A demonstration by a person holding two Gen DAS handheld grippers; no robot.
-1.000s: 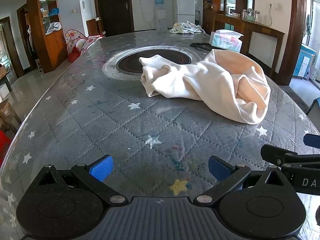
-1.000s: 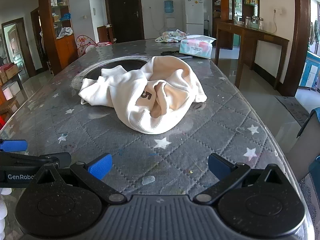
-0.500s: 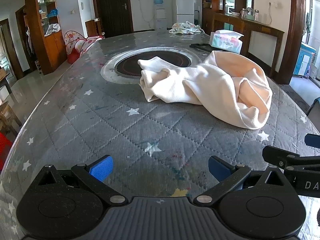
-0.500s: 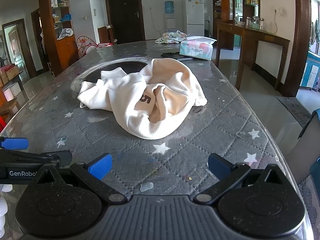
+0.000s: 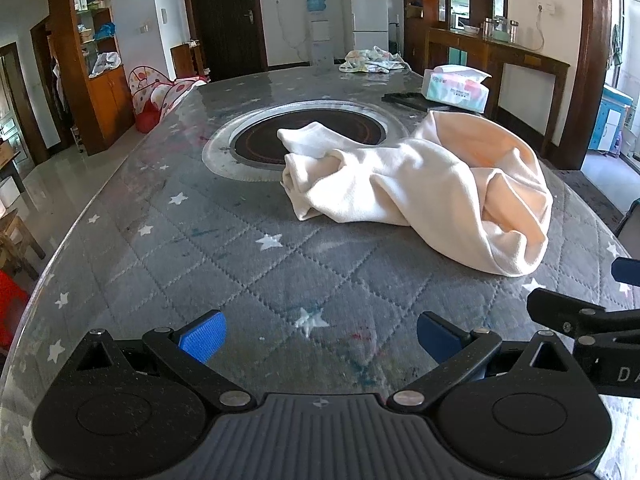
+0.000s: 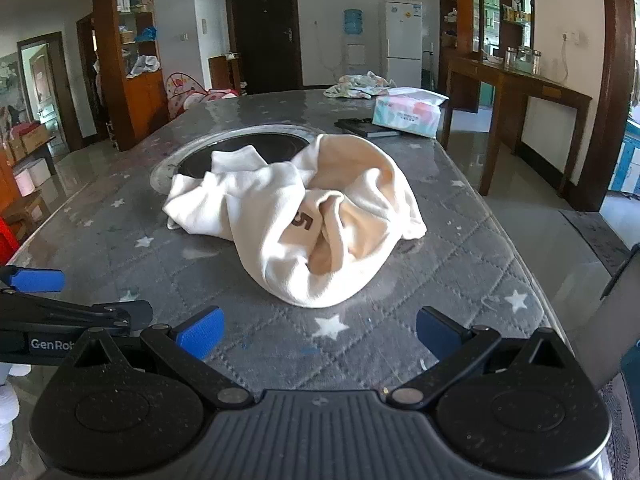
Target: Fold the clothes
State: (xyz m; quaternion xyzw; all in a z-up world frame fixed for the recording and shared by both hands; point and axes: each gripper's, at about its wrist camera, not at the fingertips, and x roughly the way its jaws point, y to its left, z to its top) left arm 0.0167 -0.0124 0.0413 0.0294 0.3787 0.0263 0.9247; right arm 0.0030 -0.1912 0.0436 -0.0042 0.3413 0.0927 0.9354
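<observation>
Garment: a cream top (image 5: 424, 184) is lying crumpled in a heap on the worktop (image 5: 208, 264), one end resting over the rim of the round inset hob (image 5: 256, 152), a brown "5" showing among its folds in the right wrist view (image 6: 302, 221)
Left gripper (image 5: 320, 334): it is hovering low over the quilted star-print cover, jaws spread wide and holding nothing, blue pads (image 5: 202, 336) well short of the garment
Right gripper (image 6: 318, 332): it is sitting just beside the left one (each is showing at the edge of the other's view), jaws likewise spread wide and gripping nothing, the heap lying straight ahead of it and apart from its tips
Tissue pack (image 6: 408, 110): it is standing near the far right edge of the worktop, beyond the garment
Dark flat item (image 6: 366, 128): it is lying just beside the tissue pack, too small to identify
Patterned cloth (image 5: 372, 60): it is bunched at the far end of the worktop, well apart from the cream top
</observation>
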